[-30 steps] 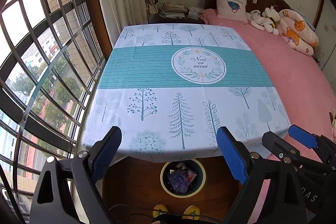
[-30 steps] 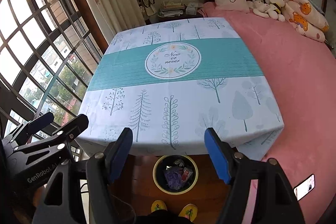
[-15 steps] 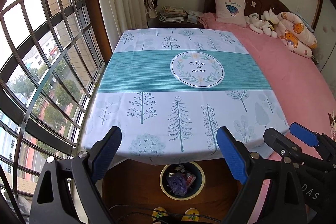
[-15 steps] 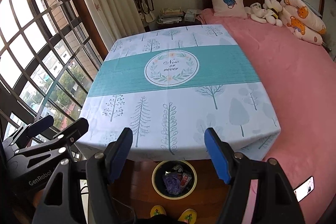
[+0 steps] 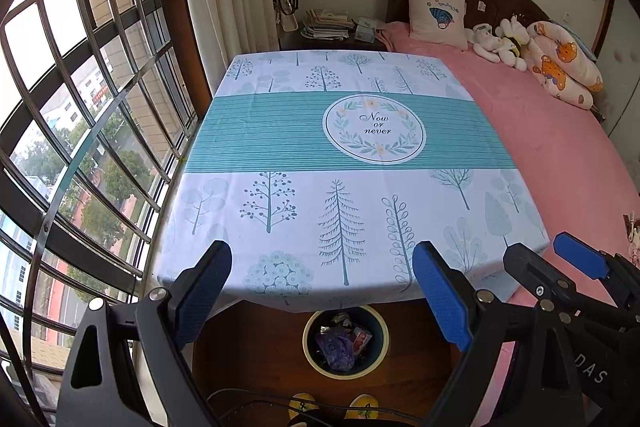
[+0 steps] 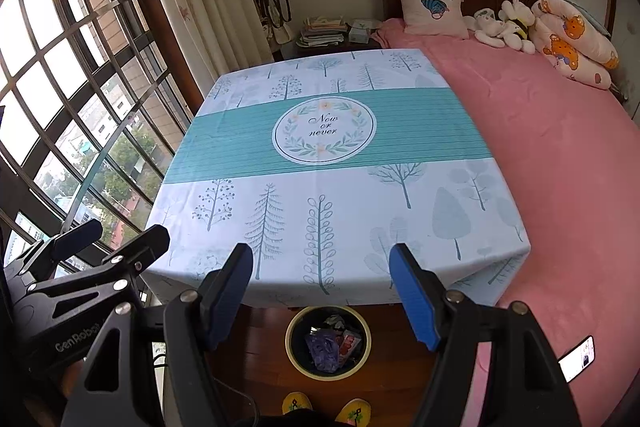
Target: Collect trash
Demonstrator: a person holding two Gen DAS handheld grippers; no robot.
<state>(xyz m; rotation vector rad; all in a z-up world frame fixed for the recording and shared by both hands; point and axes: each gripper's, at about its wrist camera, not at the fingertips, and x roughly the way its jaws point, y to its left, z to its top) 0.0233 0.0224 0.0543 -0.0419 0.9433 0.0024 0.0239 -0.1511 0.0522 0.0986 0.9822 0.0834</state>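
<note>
On the wooden floor under the table's near edge stands a round trash bin (image 5: 306, 343) (image 6: 289, 343) with a pale rim. Inside it lie a purple wrapper (image 5: 334, 345) (image 6: 322, 345) and a red packet (image 5: 360, 337) (image 6: 350, 343). My left gripper (image 5: 320, 267) (image 6: 126, 233) hangs open above the bin and the table edge, nothing between its blue pads. Beside it on the right, my right gripper (image 6: 320, 259) (image 5: 540, 251) is open too and holds nothing. The table (image 5: 280, 147) (image 6: 240, 147) wears a cloth with a tree print and a teal band.
A pink bed (image 5: 560, 155) (image 6: 560, 167) adjoins the table's right side, with a phone (image 6: 576, 357) at its near edge. A barred window (image 5: 80, 107) runs along the left. A person's yellow slippers (image 5: 300, 403) (image 6: 296, 403) stand just before the bin.
</note>
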